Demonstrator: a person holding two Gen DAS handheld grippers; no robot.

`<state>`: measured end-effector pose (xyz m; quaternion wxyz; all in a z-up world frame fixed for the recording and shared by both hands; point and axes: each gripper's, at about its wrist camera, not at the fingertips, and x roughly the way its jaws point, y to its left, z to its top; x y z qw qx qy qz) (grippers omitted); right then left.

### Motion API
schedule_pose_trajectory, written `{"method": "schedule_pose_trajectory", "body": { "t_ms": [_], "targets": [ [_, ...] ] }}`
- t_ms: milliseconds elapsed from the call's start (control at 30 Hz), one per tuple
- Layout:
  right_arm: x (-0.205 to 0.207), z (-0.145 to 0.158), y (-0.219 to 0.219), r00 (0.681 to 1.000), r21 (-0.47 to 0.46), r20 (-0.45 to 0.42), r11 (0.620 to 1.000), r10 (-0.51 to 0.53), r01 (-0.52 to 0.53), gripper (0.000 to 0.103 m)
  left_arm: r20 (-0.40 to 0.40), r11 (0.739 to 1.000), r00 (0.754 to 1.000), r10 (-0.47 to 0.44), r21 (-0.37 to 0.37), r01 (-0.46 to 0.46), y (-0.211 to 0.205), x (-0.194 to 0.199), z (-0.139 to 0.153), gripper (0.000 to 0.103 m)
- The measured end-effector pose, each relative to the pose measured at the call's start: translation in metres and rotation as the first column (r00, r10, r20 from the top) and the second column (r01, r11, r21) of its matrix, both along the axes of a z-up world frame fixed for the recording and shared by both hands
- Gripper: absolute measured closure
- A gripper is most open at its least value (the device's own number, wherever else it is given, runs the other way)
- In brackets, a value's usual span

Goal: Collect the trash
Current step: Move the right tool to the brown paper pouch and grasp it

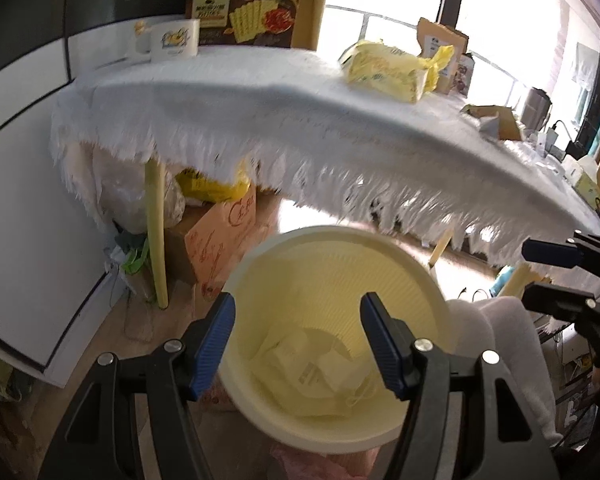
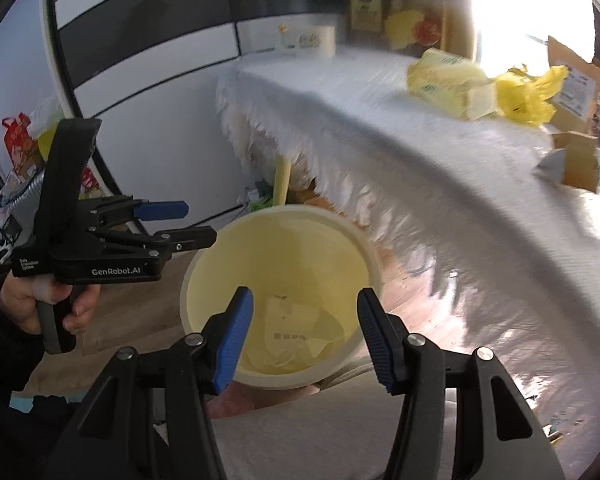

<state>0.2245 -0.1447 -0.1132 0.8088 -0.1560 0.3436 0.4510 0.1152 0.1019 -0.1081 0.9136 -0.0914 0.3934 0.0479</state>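
Beside the table [image 1: 260,104], both tongs [image 1: 298,344] [image 2: 304,330] gape empty above the bin [image 1: 432,280].

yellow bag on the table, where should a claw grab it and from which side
Grip the bunched, knotted top of the yellow bag, which sticks out at its window end. The rest is stretched over a blocky pack, probably too broad for the open right claw. Come from above, fingers across the knot.

right hand-held gripper [image 2: 304,332] open | above bin [image 2: 204,256] | paper trash [image 2: 296,332] inside
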Motion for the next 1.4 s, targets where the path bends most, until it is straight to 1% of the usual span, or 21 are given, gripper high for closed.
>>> {"method": "schedule_pose_trajectory", "body": {
  "t_ms": [133,467,833,933,1000,1033,1067,1300,1400],
  "targets": [
    [0.007,0.013,-0.021,0.999,0.03,0.02,0.999,-0.034,0.034,0.051,0.029,1.0,0.999,-0.026,0.011,0.025,-0.013,0.013,0.014,0.038],
    [0.035,0.046,-0.064,0.992,0.082,0.048,0.99,-0.116,0.112,0.051,0.055,0.997,0.996,-0.069,0.033,0.067,-0.041,0.056,0.042,0.038],
    [0.09,0.069,-0.108,0.98,0.111,0.051,0.976,-0.194,0.188,0.051,0.071,0.995,0.994,-0.087,0.056,0.083,-0.059,0.1,0.066,0.038],
    [0.104,0.073,-0.114,0.975,0.114,0.053,0.972,-0.214,0.207,0.051,0.08,0.994,0.993,-0.091,0.063,0.086,-0.063,0.113,0.073,0.038],
    [0.115,0.076,-0.119,0.971,0.116,0.055,0.967,-0.233,0.225,0.045,0.088,0.994,0.992,-0.094,0.067,0.088,-0.065,0.12,0.078,0.038],
    [0.121,0.077,-0.122,0.968,0.121,0.057,0.964,-0.244,0.236,0.039,0.094,0.994,0.991,-0.095,0.067,0.089,-0.066,0.125,0.08,0.038],
    [0.124,0.078,-0.123,0.967,0.125,0.056,0.962,-0.25,0.242,0.036,0.097,0.994,0.991,-0.096,0.068,0.09,-0.067,0.128,0.082,0.038],
    [0.164,0.082,-0.126,0.956,0.147,0.02,0.947,-0.292,0.286,0.034,0.129,0.994,0.987,-0.092,0.07,0.084,-0.068,0.148,0.093,0.038],
    [0.186,0.078,-0.12,0.952,0.148,-0.021,0.941,-0.305,0.305,0.029,0.142,0.995,0.986,-0.086,0.07,0.077,-0.065,0.154,0.097,0.038]
  ]
}}
